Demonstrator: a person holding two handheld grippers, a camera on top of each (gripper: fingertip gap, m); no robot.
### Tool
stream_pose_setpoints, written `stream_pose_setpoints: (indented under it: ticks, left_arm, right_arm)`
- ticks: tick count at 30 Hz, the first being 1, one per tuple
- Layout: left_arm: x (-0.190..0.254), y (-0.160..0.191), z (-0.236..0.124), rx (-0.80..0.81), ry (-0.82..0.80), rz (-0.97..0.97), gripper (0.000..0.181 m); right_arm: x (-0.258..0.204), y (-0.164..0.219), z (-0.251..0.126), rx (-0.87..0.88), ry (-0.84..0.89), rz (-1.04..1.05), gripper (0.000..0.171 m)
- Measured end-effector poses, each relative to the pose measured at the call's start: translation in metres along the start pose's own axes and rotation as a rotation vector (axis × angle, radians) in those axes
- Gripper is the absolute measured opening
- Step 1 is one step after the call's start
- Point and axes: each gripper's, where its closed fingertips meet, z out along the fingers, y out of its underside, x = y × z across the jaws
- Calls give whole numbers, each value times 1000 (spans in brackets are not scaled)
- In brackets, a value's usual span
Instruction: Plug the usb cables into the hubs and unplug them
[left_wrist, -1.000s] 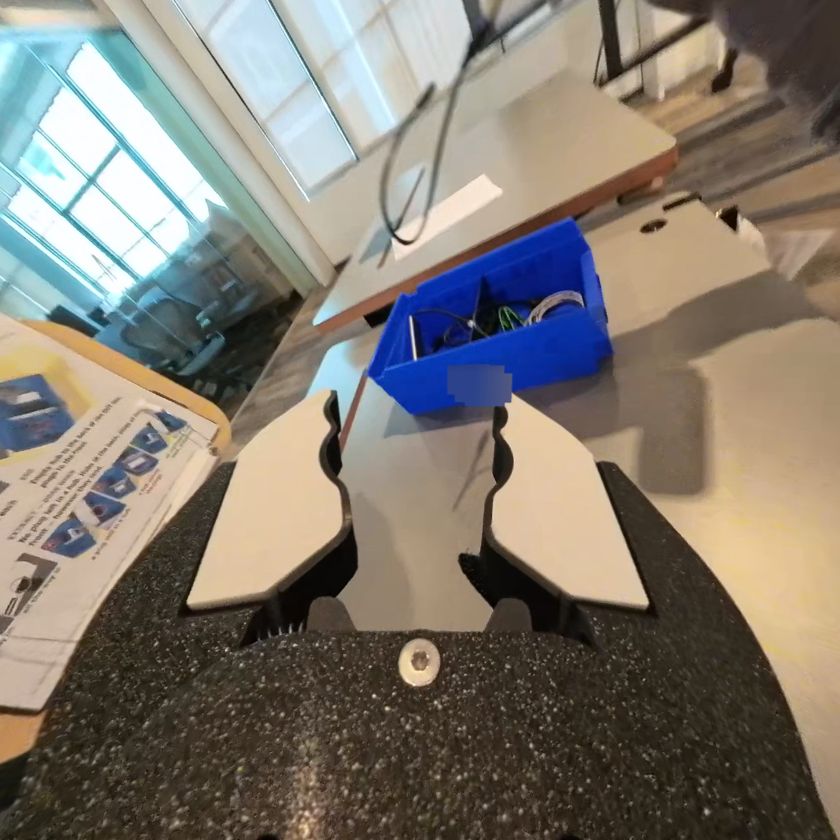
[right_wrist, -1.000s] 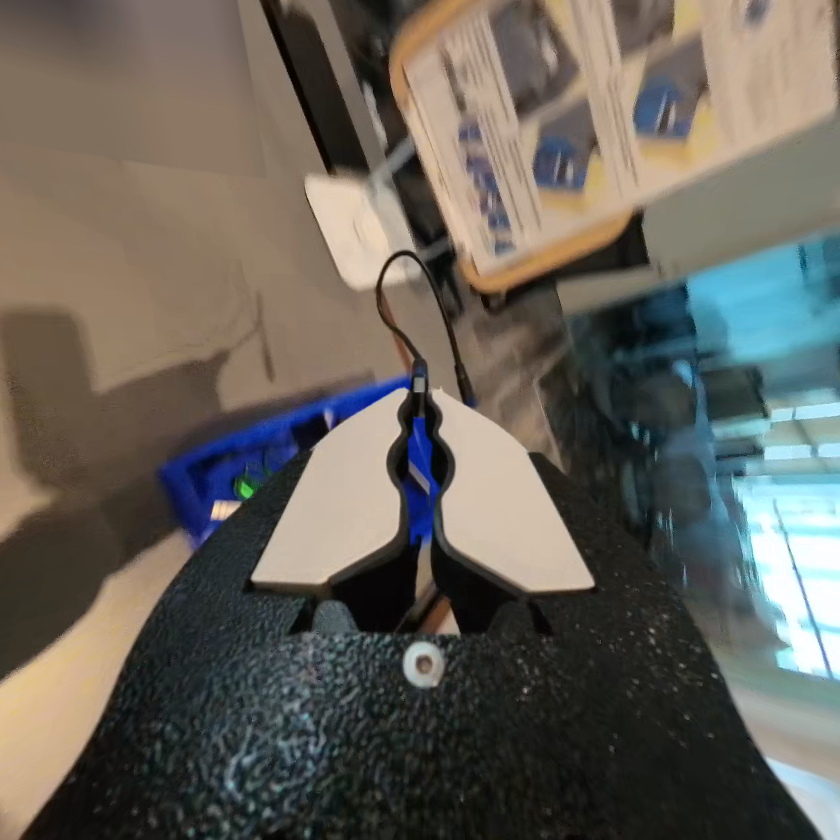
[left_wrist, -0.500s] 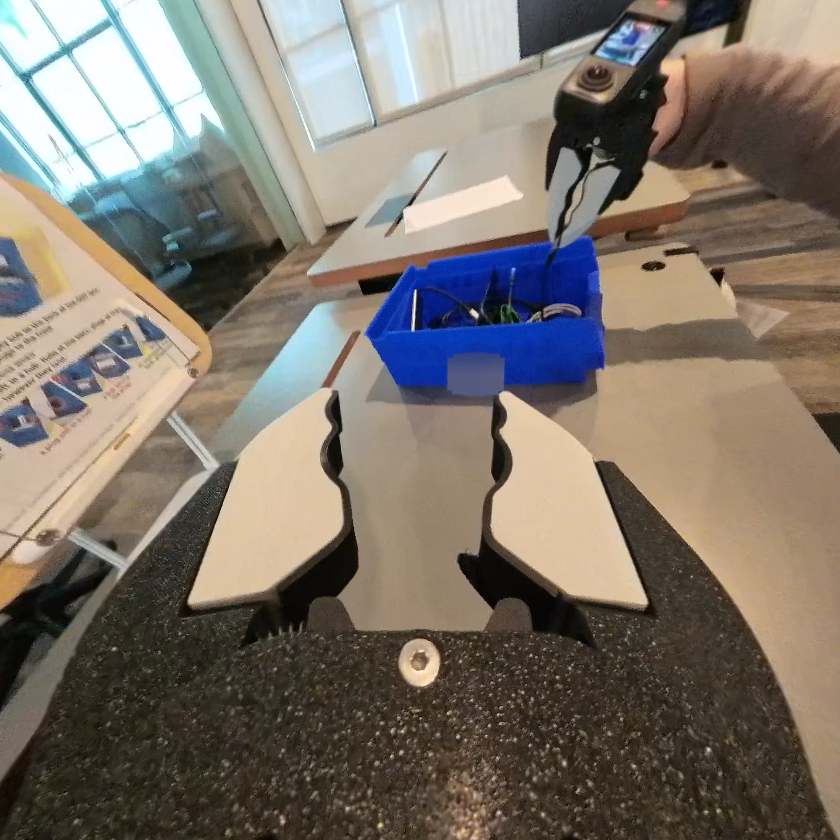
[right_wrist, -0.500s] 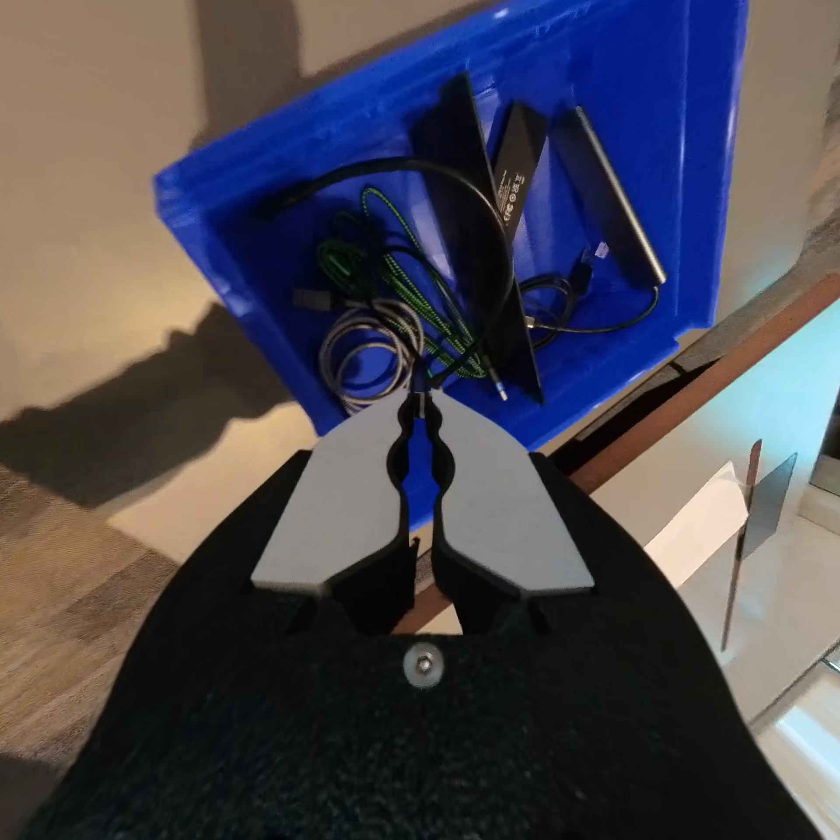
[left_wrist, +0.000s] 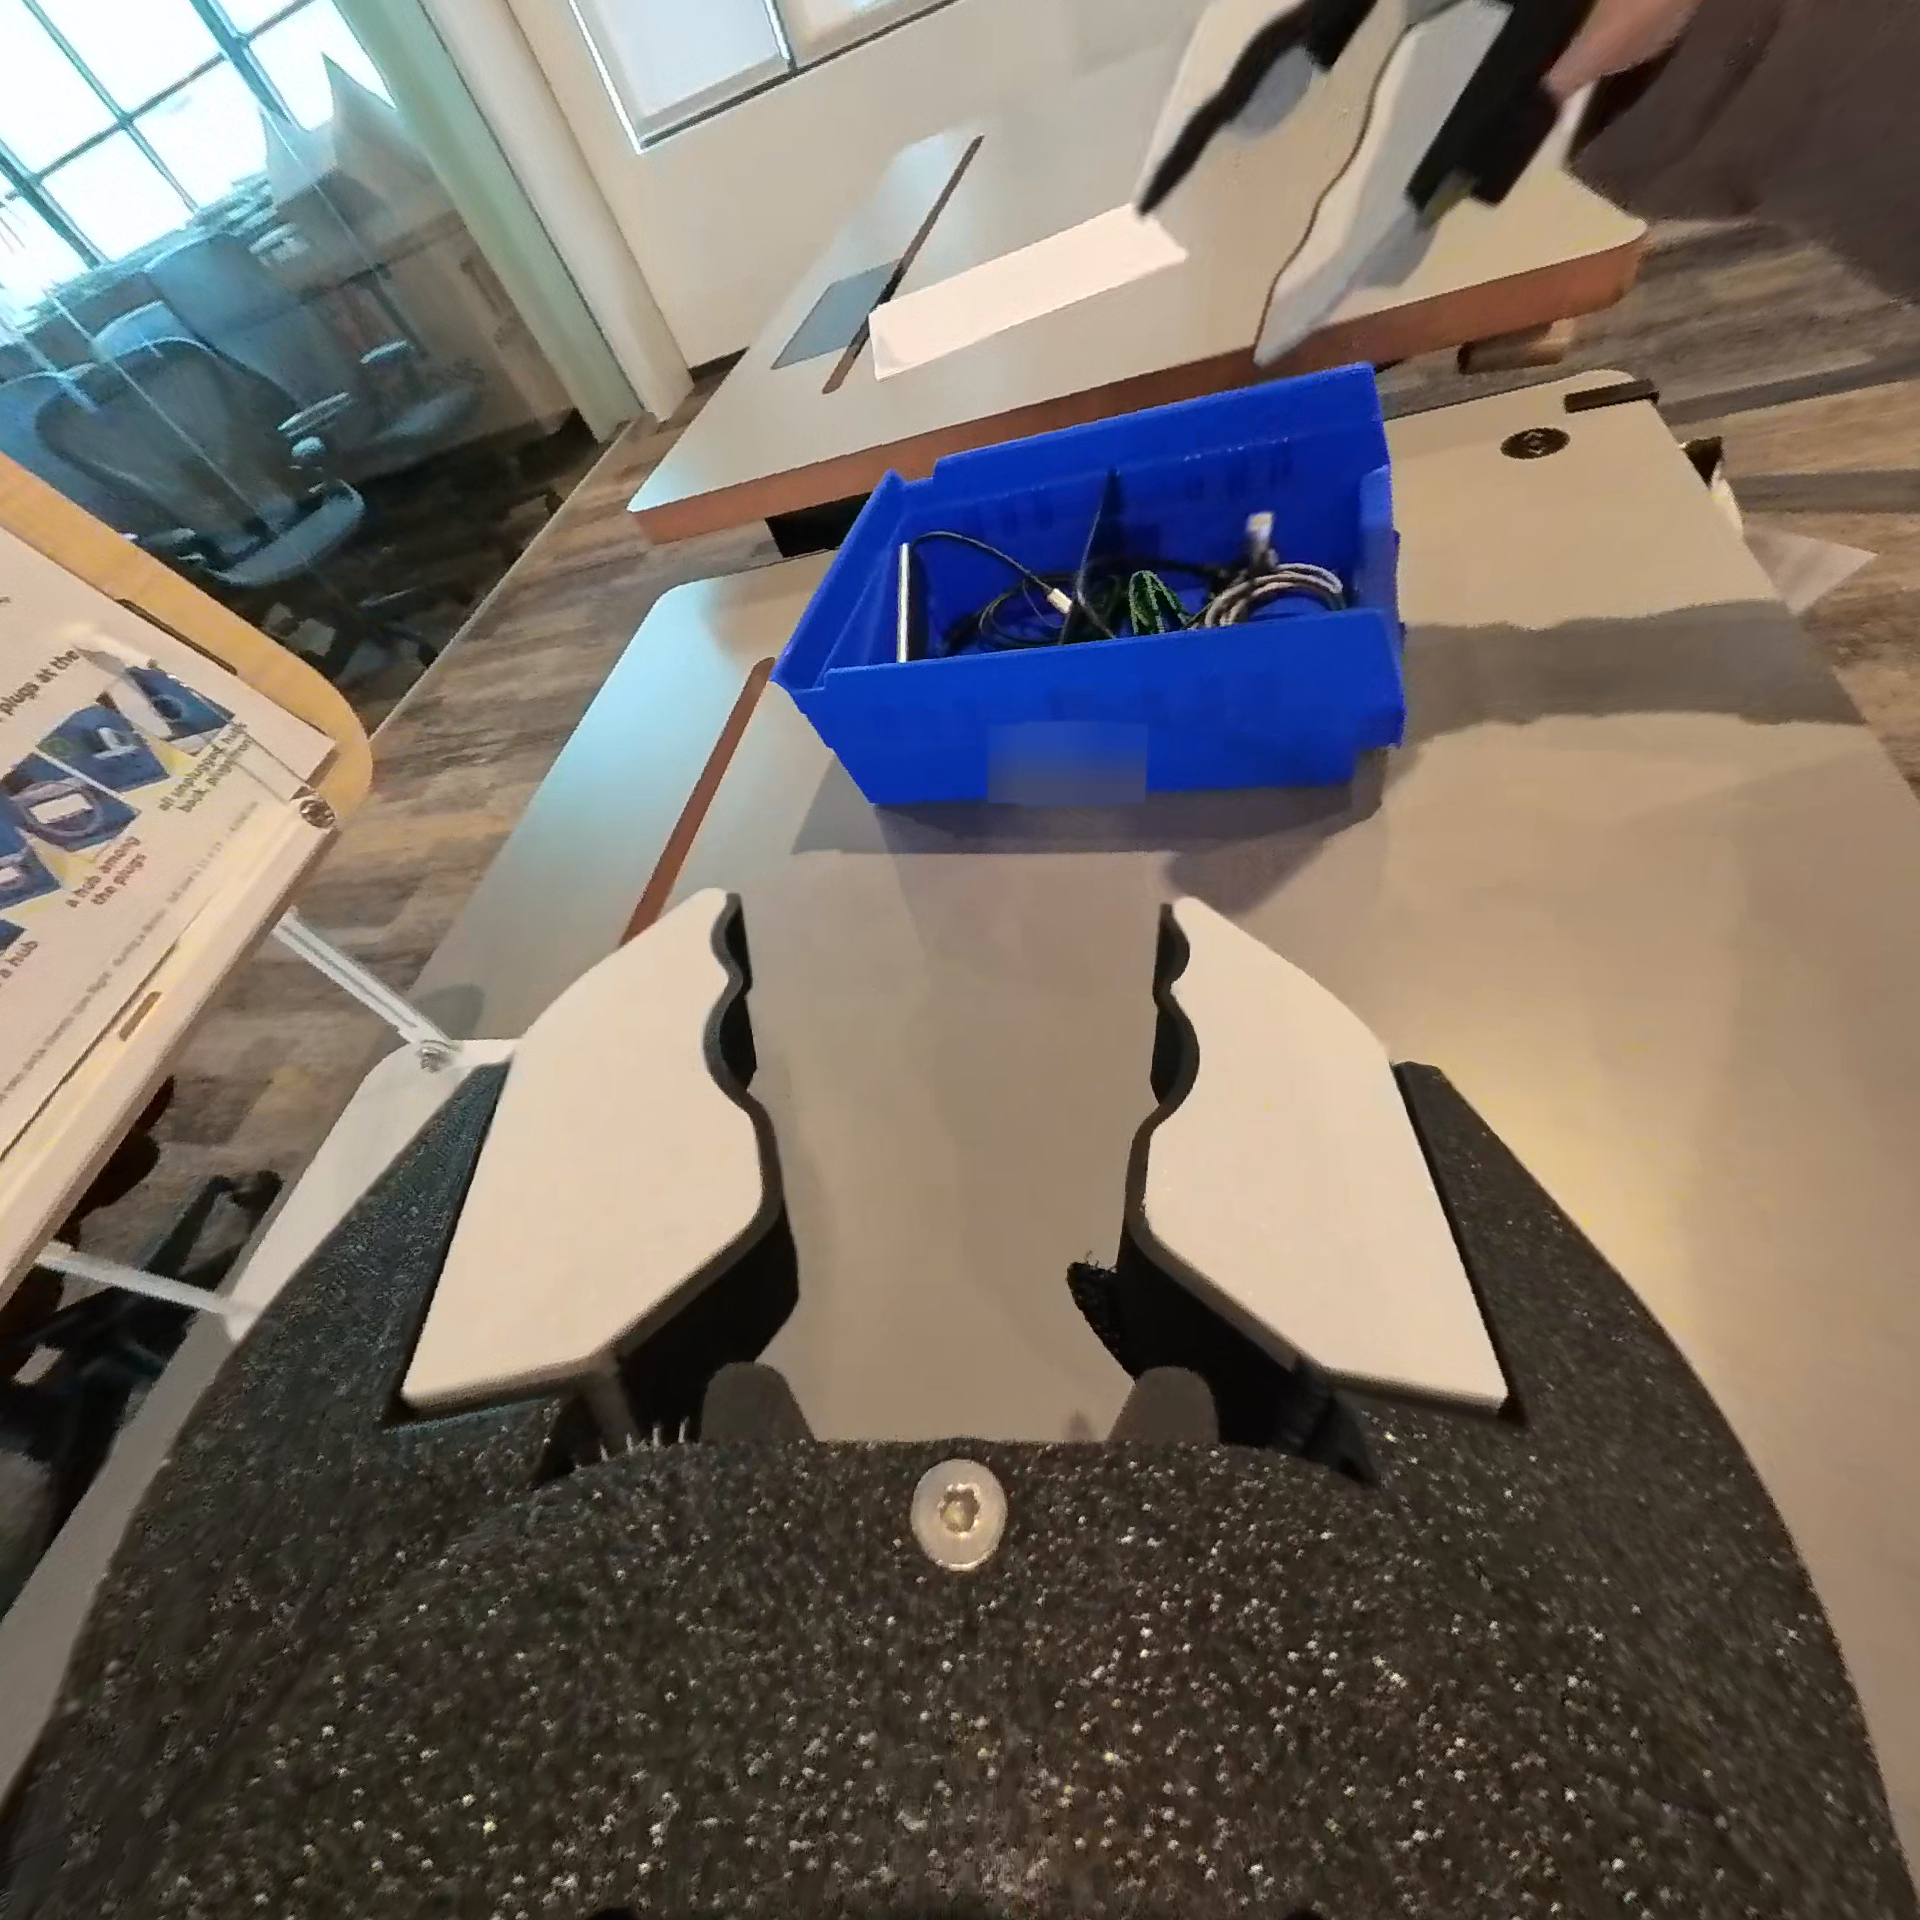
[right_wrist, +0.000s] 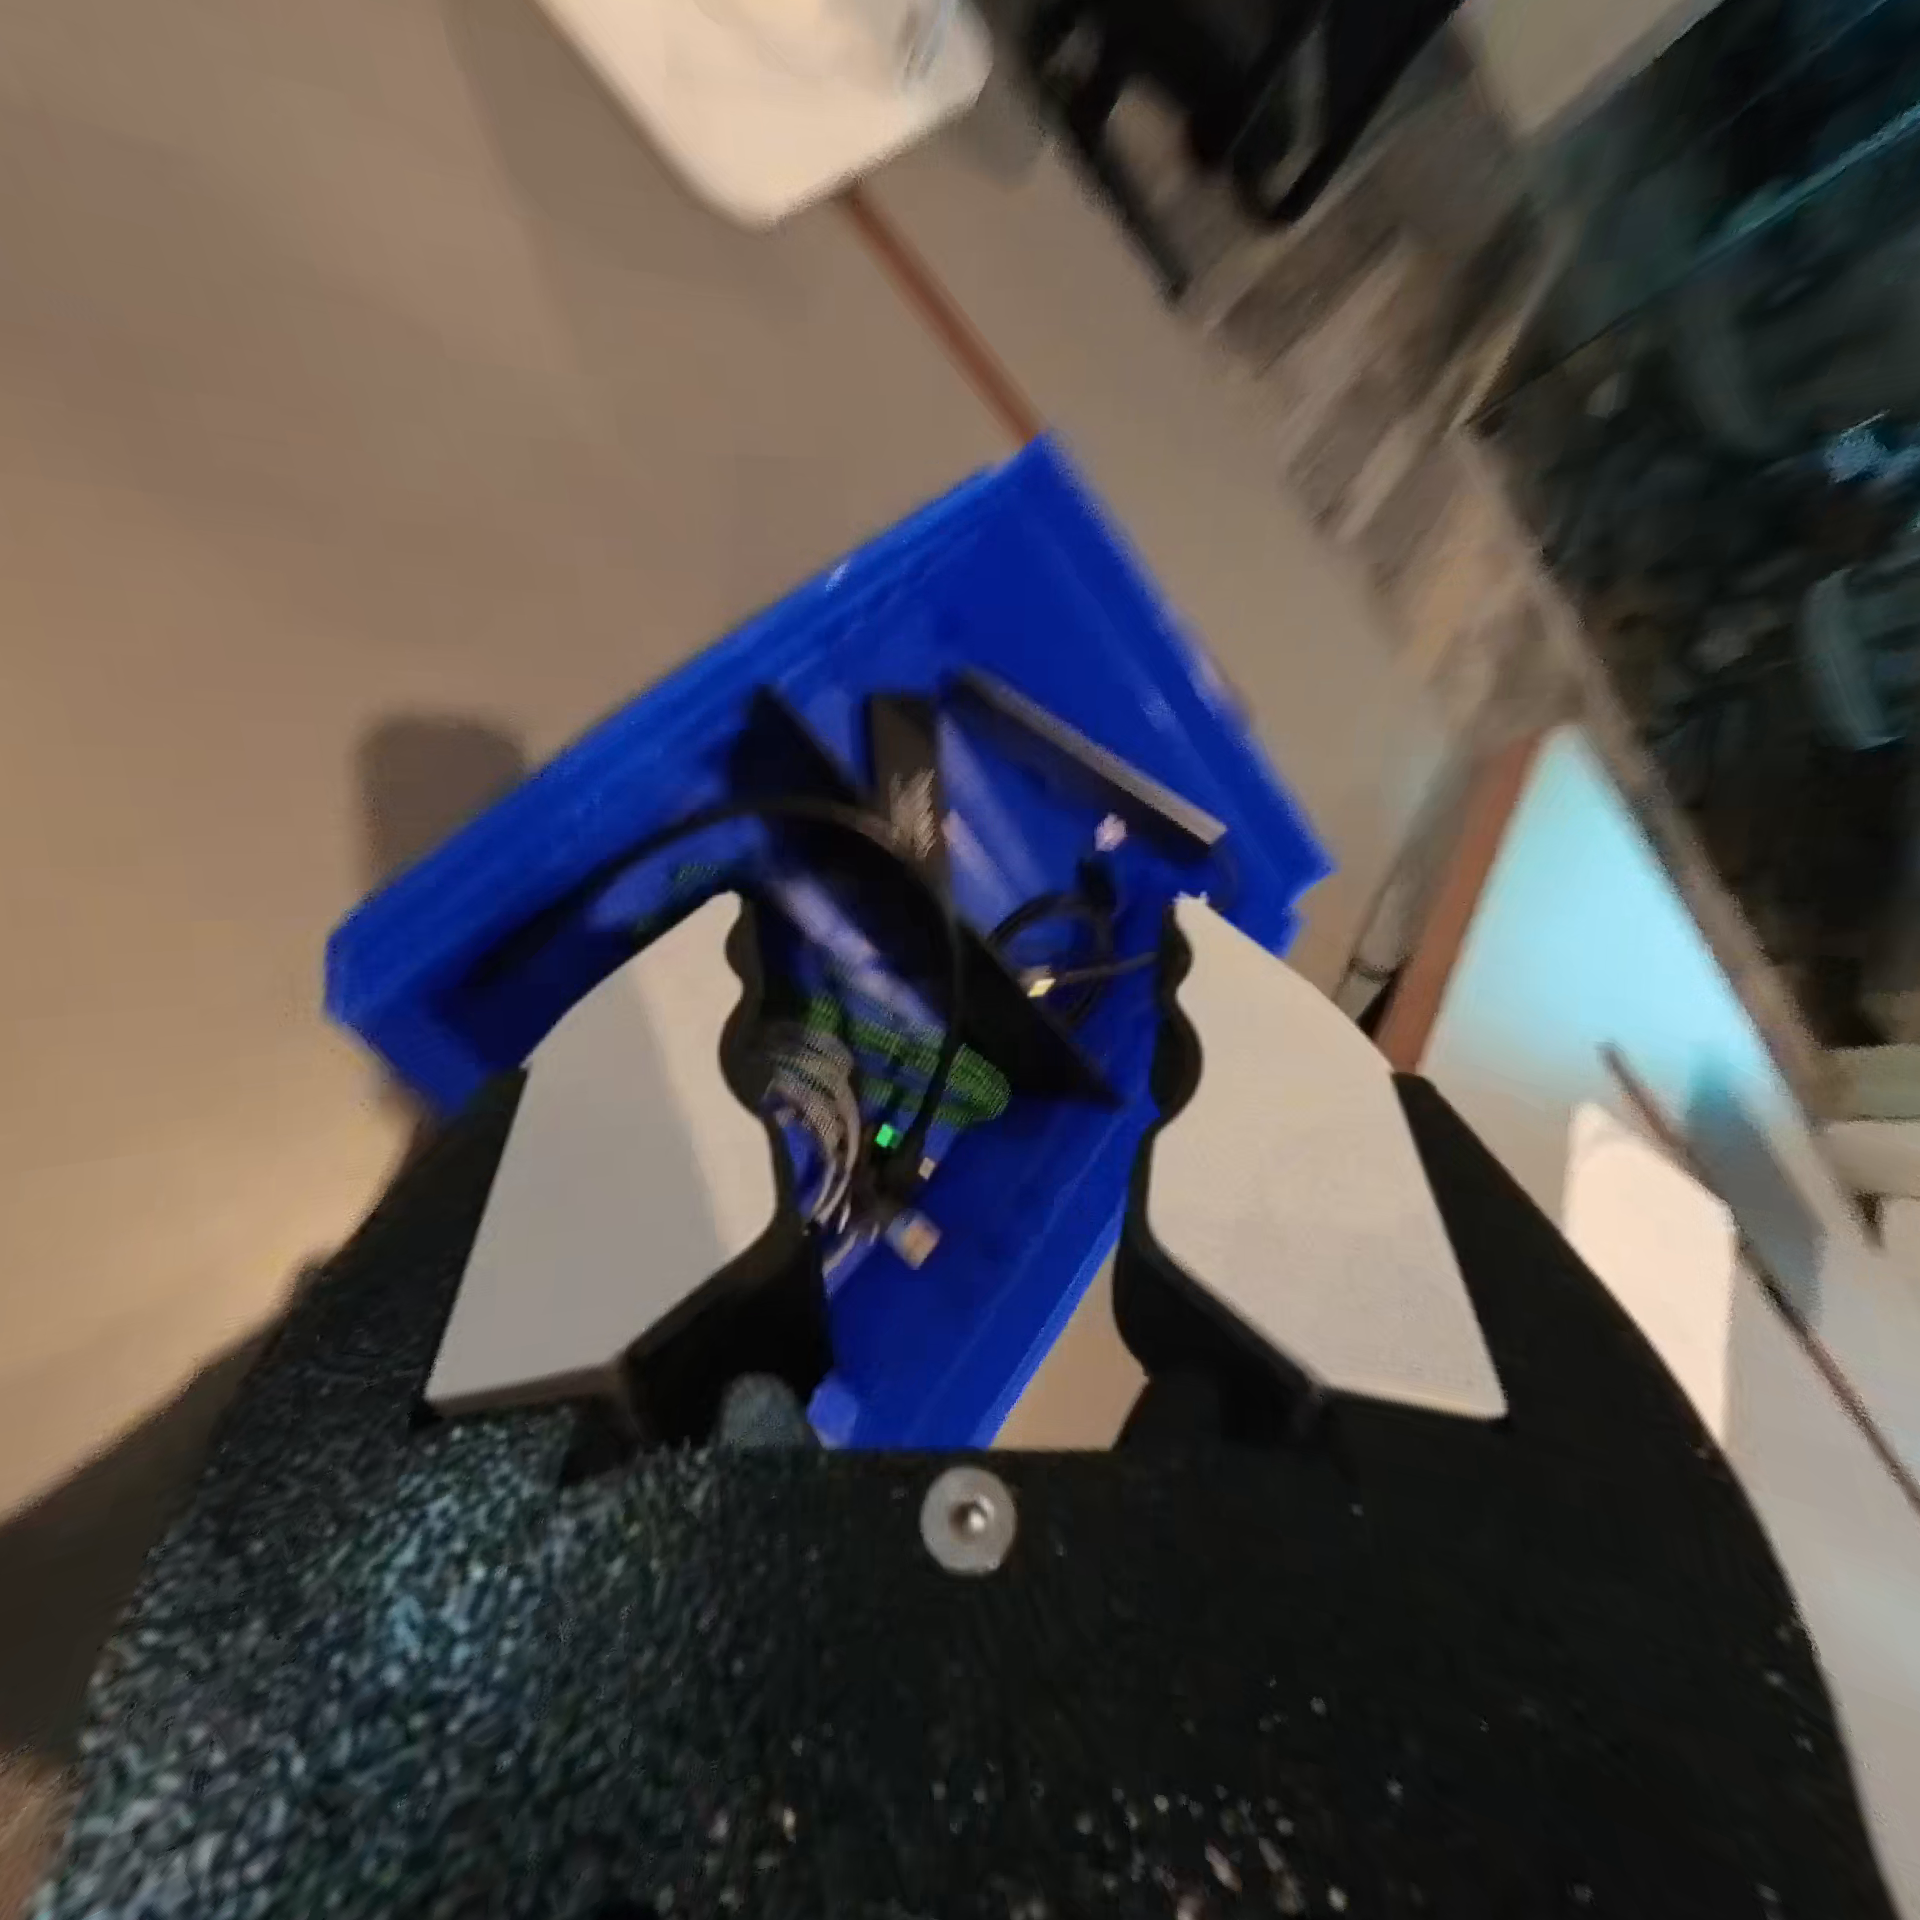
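Above table (left_wrist: 1558, 1039), left tool (left_wrist: 951, 935) held wide, empty; right tool (right_wrist: 961, 925) spread wide over blue bin (right_wrist: 1091, 1247), nothing gripped. Hubs (right_wrist: 1081, 753) seen only in right wrist view.

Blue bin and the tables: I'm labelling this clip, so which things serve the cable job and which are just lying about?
Job:
blue bin
USB cables
hubs
left claw, open
right claw, open

Lying about:
instruction board
white paper
office chairs

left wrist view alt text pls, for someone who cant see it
The open left gripper hovers over a grey table, facing a blue bin of tangled cables. The right gripper, blurred, is above the bin.
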Motion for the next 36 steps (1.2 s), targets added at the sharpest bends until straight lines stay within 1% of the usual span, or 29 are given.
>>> stream_pose_setpoints:
  ticks: [2,4,7,9,10,11,12,14,16,18,21,23,24,26,27,29,31,34,36]
  left_arm:
    - [-6,-2,-5,7,-45,4,79]
    - [-13,-9,-13,33,-96,4,83]
    - [-24,-22,-30,100,-180,-13,89]
    - [-32,-29,-42,142,-248,-28,94]
    - [-36,-31,-48,154,-288,-36,95]
    - [-40,-31,-55,157,-332,-45,96]
    - [-43,-30,-63,149,-373,-58,98]
    - [-50,-25,-81,112,-482,-104,109]
    - [-58,-16,-107,67,-602,-172,125]
    - [-62,1,-140,-14,-726,-216,131]
    - [-59,36,-189,-171,-862,-265,133]
    - [-50,63,-215,-257,-920,-316,145]
    - [-45,72,-223,-249,-933,-333,146]
    - [-26,88,-231,-198,-900,-387,146]
    - [-17,100,-237,-211,-901,-419,146]
    - [-3,128,-249,-265,-928,-475,146]
    - [10,151,-253,-311,-915,-529,144]
    - [23,179,-247,-384,-867,-610,137]
    - [29,188,-237,-413,-830,-643,127]
  right_arm:
    - [7,-27,-19,184,119,-6,77]
    - [16,-53,-49,379,286,4,83]
    - [22,-72,-107,684,547,130,69]
    - [11,-73,-135,895,632,279,65]
    - [2,-73,-143,990,644,344,64]
    - [-10,-72,-145,1064,644,387,62]
    - [-20,-72,-142,1101,643,417,60]
    - [-37,-72,-124,1081,651,430,59]
    - [-49,-79,-100,1006,625,383,58]
    - [-58,-89,-81,939,581,336,59]
    - [-68,-98,-56,814,451,339,79]
    - [-78,-97,-33,680,316,376,91]
    - [-82,-93,-22,607,263,393,100]
    - [-91,-79,-5,481,205,401,106]
    - [-93,-72,1,447,205,399,107]
    - [-100,-56,12,388,187,416,107]
    - [-108,-42,21,339,145,451,107]
    - [-119,-25,31,264,100,493,100]
    - [-124,-18,38,234,80,524,95]
